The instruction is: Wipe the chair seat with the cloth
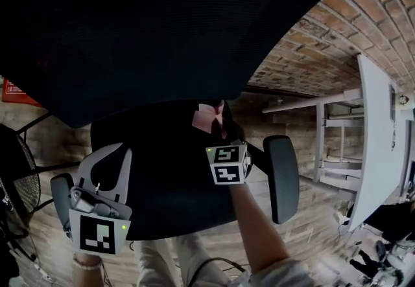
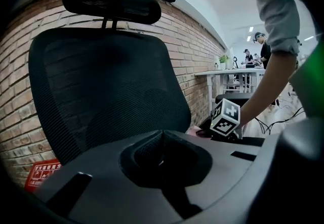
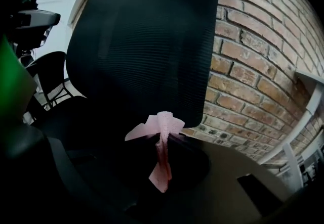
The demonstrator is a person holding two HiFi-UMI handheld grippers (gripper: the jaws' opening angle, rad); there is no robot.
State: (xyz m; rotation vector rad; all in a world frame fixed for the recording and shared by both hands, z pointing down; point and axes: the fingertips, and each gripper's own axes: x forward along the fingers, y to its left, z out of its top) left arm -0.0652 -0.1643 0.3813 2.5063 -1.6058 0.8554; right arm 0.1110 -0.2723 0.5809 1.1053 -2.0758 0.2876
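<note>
A black mesh office chair fills the head view, its seat point(image 1: 162, 179) below the tall backrest point(image 1: 162, 26). My right gripper point(image 1: 217, 129) is shut on a pink cloth point(image 1: 206, 116) at the back of the seat, close under the backrest. In the right gripper view the cloth point(image 3: 161, 132) sticks up from the shut jaws and hangs down in front of the backrest point(image 3: 147, 41). My left gripper point(image 1: 107, 153) hovers over the seat's left front, by the left armrest point(image 1: 61, 196). It looks shut and empty point(image 2: 162, 139), facing the backrest point(image 2: 106, 91).
The right armrest point(image 1: 282, 179) lies just right of my right gripper. A brick wall point(image 1: 337, 26) runs behind the chair, with a white desk point(image 1: 376, 137) to the right. A second black chair point(image 1: 13, 179) and a red sign point(image 1: 16, 92) are at the left. People stand far off point(image 2: 263, 48).
</note>
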